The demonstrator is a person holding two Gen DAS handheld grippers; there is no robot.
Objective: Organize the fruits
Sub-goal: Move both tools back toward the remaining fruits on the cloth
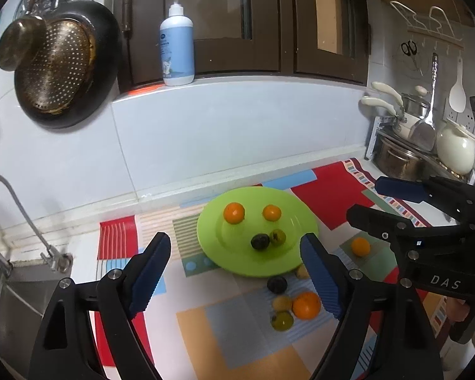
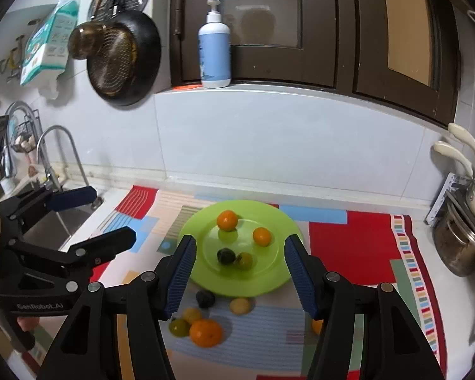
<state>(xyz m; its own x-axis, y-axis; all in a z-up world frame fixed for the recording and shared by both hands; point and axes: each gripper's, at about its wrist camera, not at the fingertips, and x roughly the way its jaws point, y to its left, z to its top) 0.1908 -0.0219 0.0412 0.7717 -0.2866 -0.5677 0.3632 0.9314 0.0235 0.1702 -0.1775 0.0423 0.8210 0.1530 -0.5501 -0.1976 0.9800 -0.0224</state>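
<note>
A green plate (image 1: 224,250) (image 2: 269,272) lies on the patterned mat and holds two small oranges (image 1: 234,212) (image 2: 227,220), a dark plum (image 1: 259,241) (image 2: 226,256) and a green fruit (image 1: 277,237). In front of the plate, loose on the mat, lie a larger orange (image 1: 306,305) (image 2: 205,332), another dark plum (image 1: 277,285) (image 2: 205,298) and several yellow-green fruits. One more small orange (image 1: 360,247) sits to the right. My left gripper (image 1: 236,240) (image 2: 110,213) and right gripper (image 2: 241,240) (image 1: 364,199) hover side by side above the near fruits, both open with nothing between the fingers.
A sink (image 2: 53,221) with a curved tap (image 1: 15,196) lies at the left. Pots and a white jug on a rack (image 1: 427,145) stand at the right. A soap bottle (image 1: 177,47) stands on the window sill, and a pan with a strainer (image 1: 60,63) hangs on the wall.
</note>
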